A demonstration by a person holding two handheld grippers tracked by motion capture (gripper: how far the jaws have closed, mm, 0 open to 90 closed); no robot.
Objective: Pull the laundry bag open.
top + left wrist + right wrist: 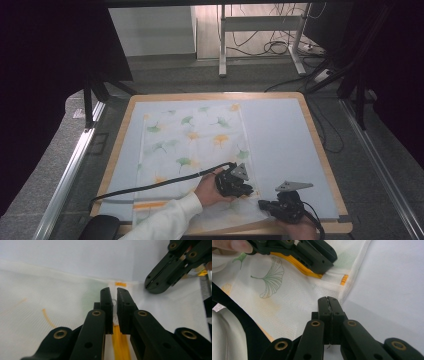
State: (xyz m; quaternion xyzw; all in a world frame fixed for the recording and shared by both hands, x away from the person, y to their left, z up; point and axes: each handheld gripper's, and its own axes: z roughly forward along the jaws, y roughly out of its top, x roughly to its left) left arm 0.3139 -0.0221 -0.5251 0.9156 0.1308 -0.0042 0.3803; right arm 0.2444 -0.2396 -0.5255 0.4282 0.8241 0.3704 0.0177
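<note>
A white cloth (200, 135) printed with green and orange ginkgo leaves lies flat on a pale blue mat (285, 135). An orange zipper strip (287, 258) runs along its near edge towards the right corner. My left gripper (248, 190) is down on that strip, shut on a small white pull (114, 302) between its jaws (115, 293). My right gripper (262, 204) sits just to its right at the cloth's corner. Its jaws (328, 299) are pressed together with a thin sliver of the cloth's edge between them.
The mat covers a wooden table (320, 145) whose front edge is right below both hands. A black cable (150, 186) trails left from the left gripper across the cloth. A white sleeve (165, 220) lies over the cloth's near edge. Floor cables and desk legs (222, 40) stand beyond.
</note>
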